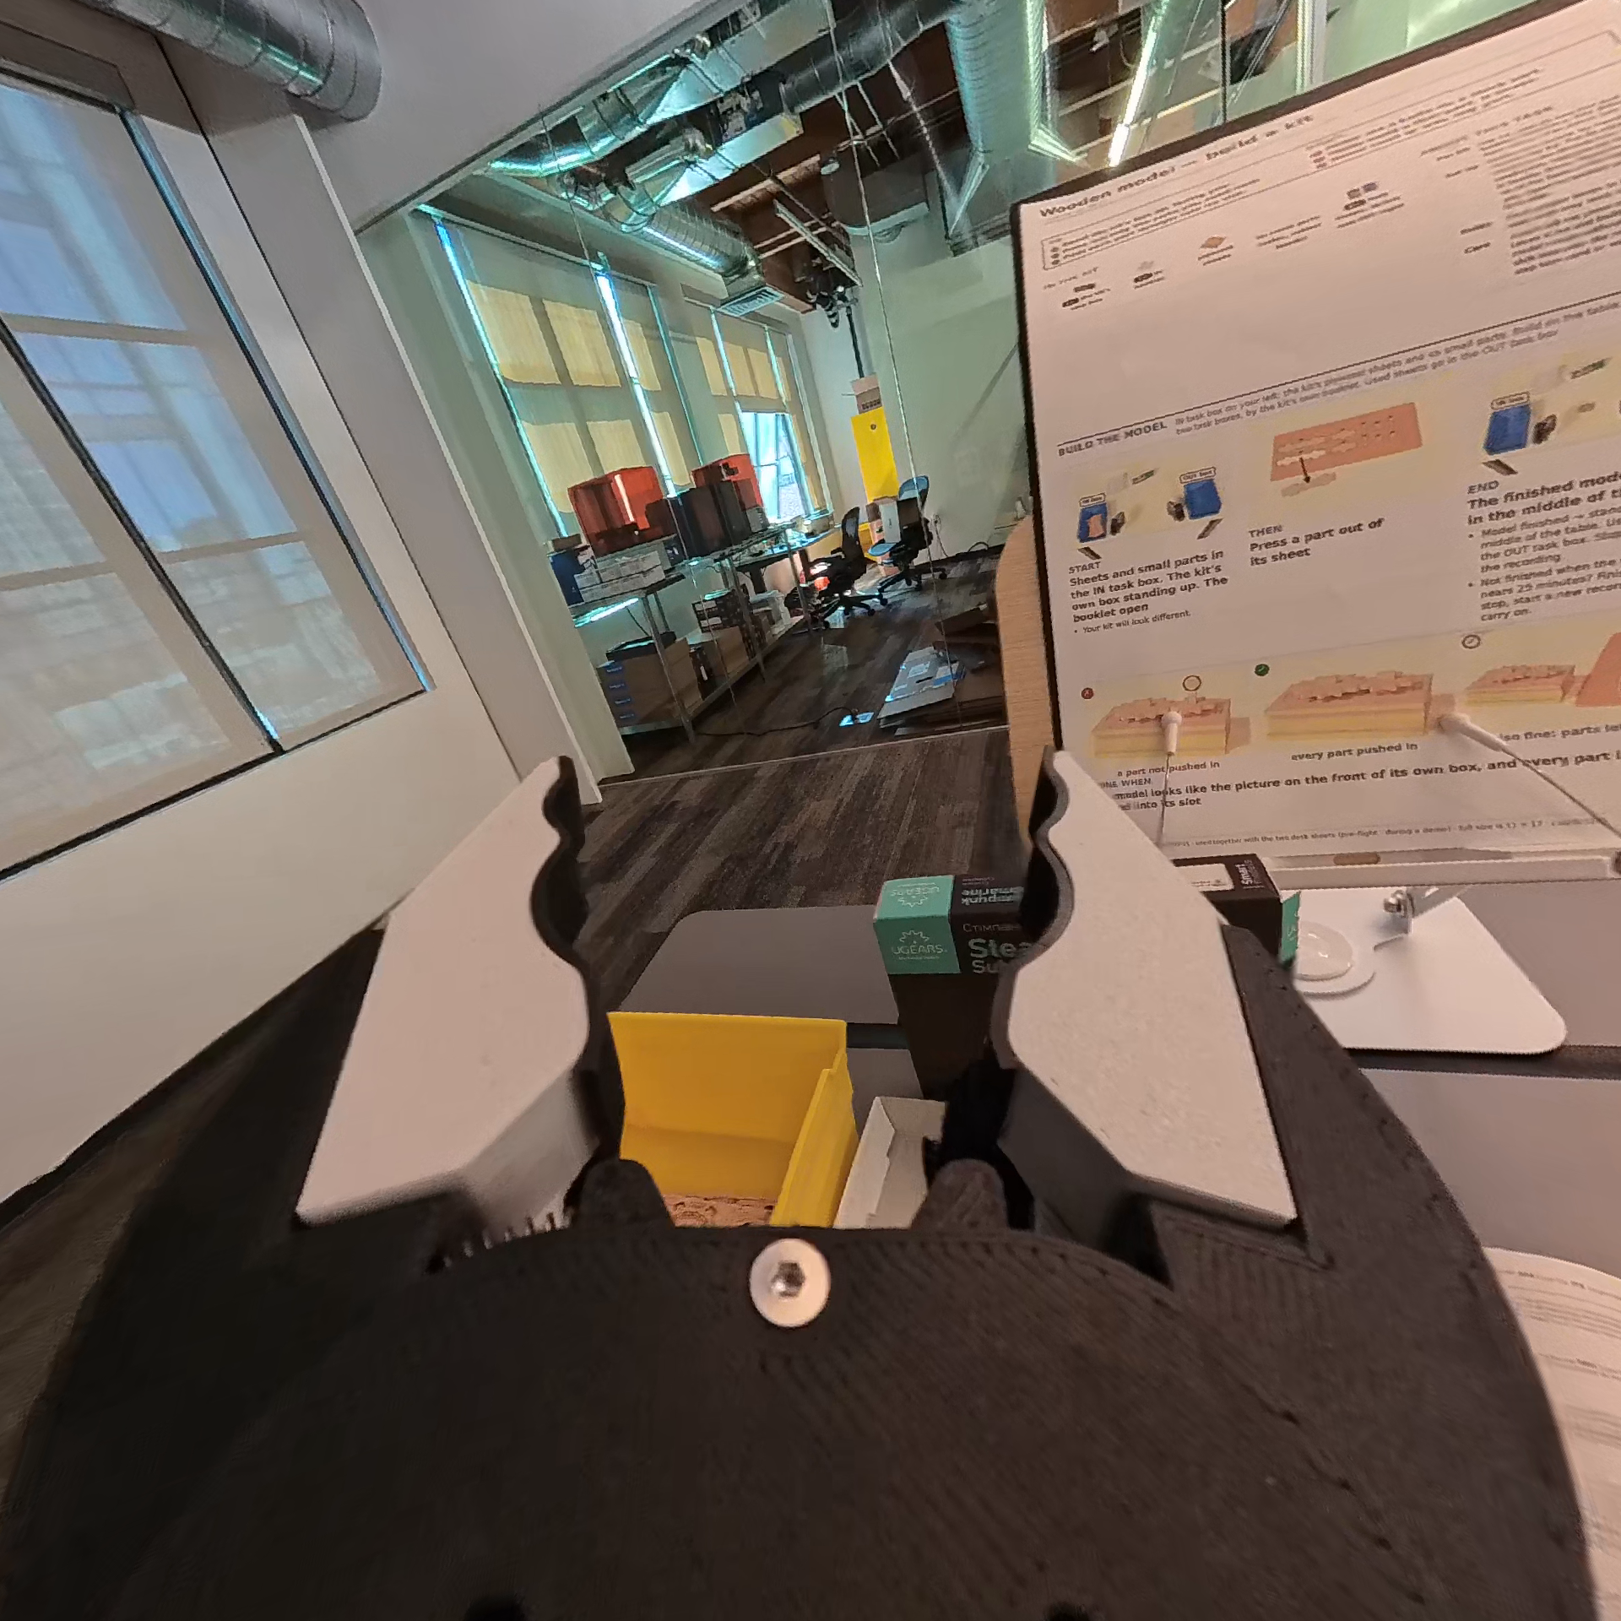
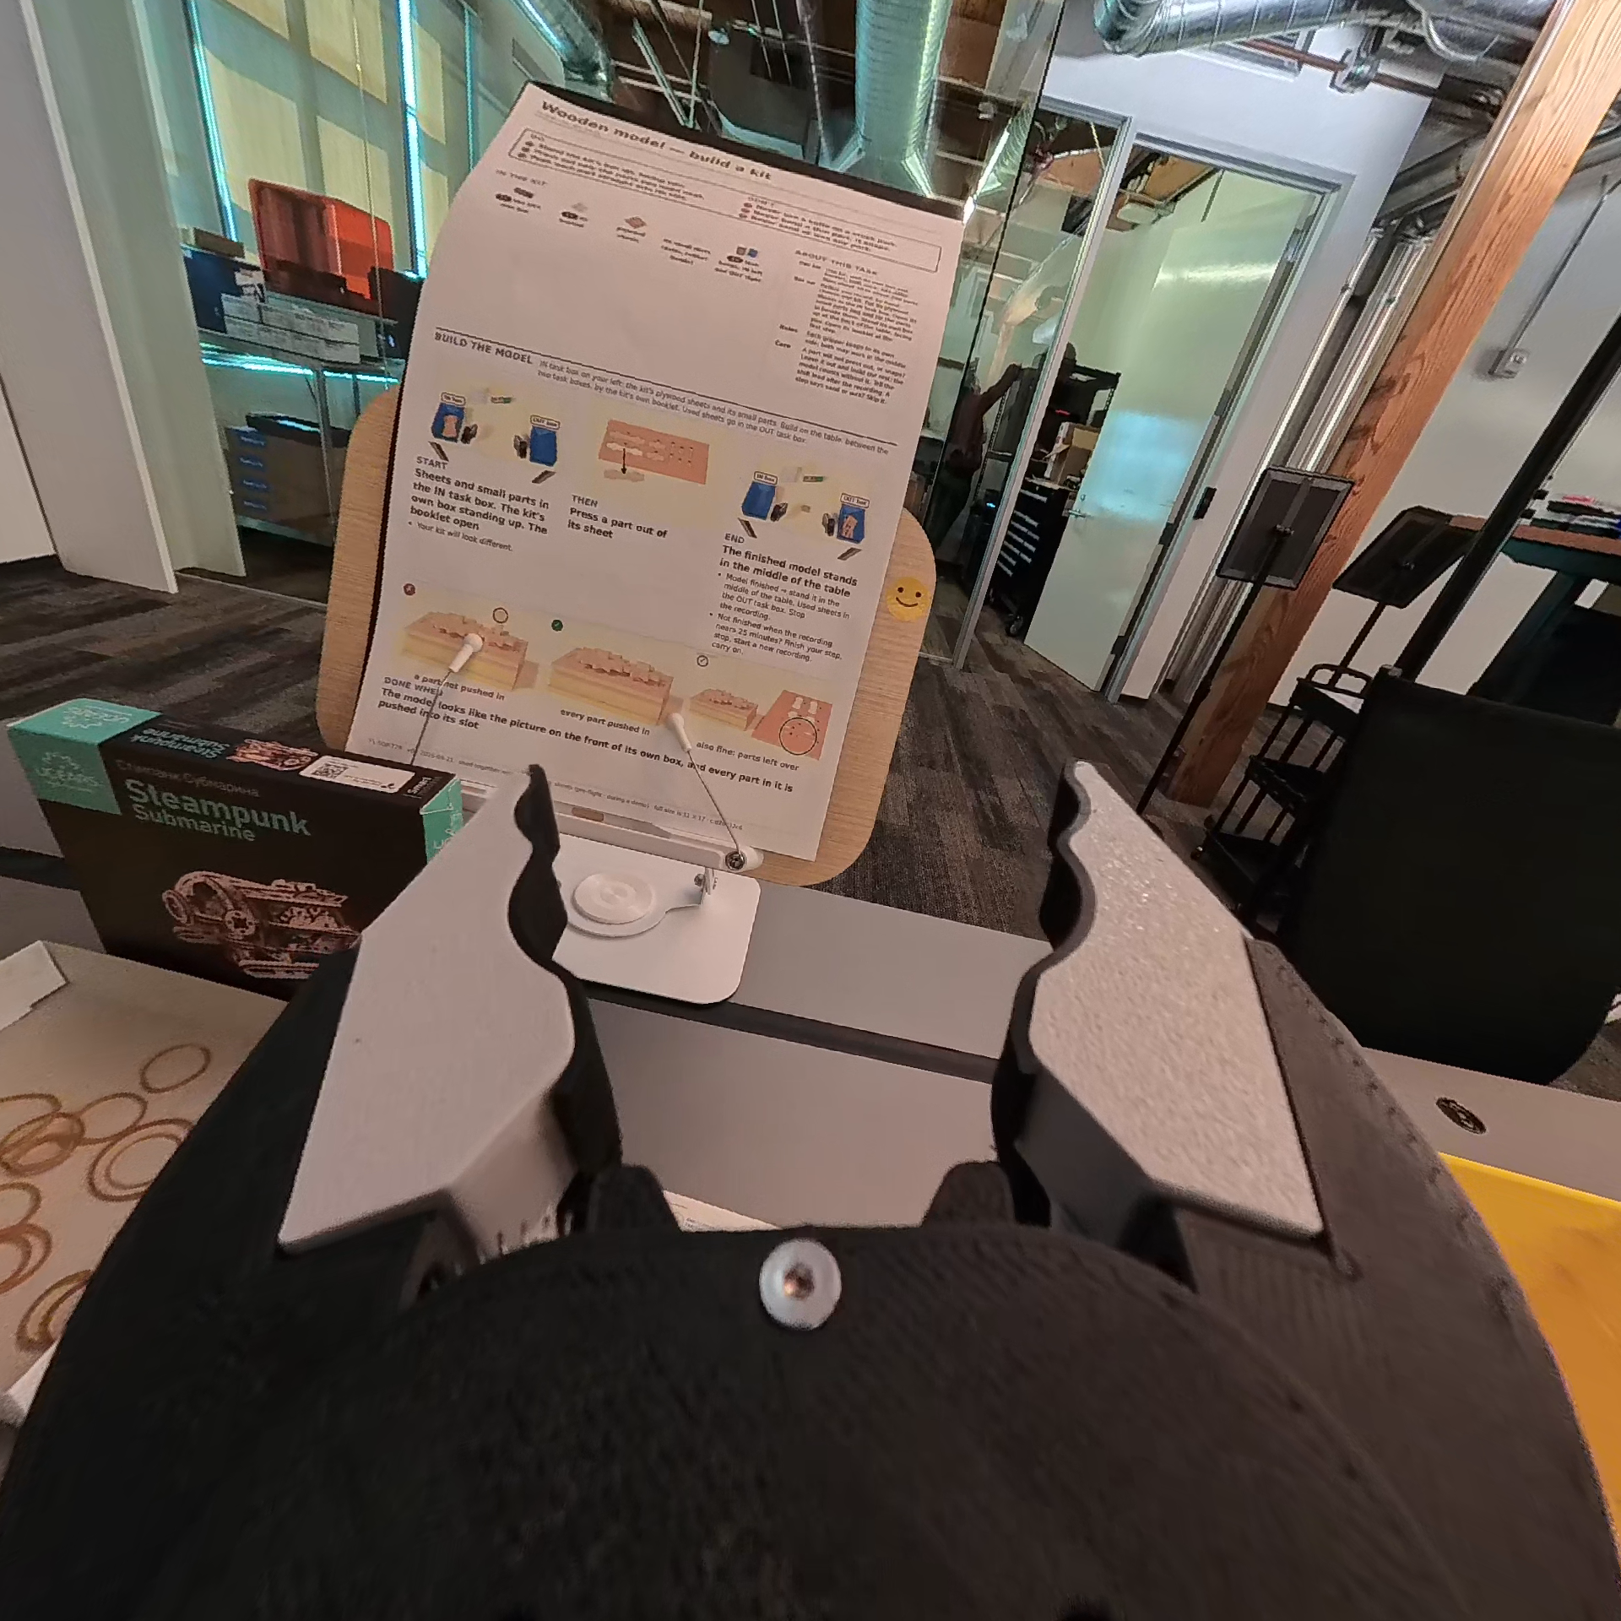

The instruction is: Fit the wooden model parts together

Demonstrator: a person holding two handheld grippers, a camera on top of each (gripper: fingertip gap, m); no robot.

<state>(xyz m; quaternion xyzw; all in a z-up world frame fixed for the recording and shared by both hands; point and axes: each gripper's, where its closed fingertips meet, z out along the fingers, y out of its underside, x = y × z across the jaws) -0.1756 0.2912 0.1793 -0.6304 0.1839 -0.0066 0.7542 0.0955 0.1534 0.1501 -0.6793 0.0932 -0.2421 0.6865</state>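
Observation:
My left gripper is open and empty, held above the table's left end and pointing level over a yellow box. A bit of wooden sheet shows inside that box, just above the gripper body. My right gripper is open and empty, aimed at the instruction sheet's stand. A plywood sheet with laser-cut rings lies flat on the table at the left of the right wrist view. The dark kit box stands upright behind it; it also shows in the left wrist view.
An instruction sheet on a white stand stands at the table's far edge. A second yellow box sits at the right. A paper booklet lies by the left gripper. A dark chair is beyond the table.

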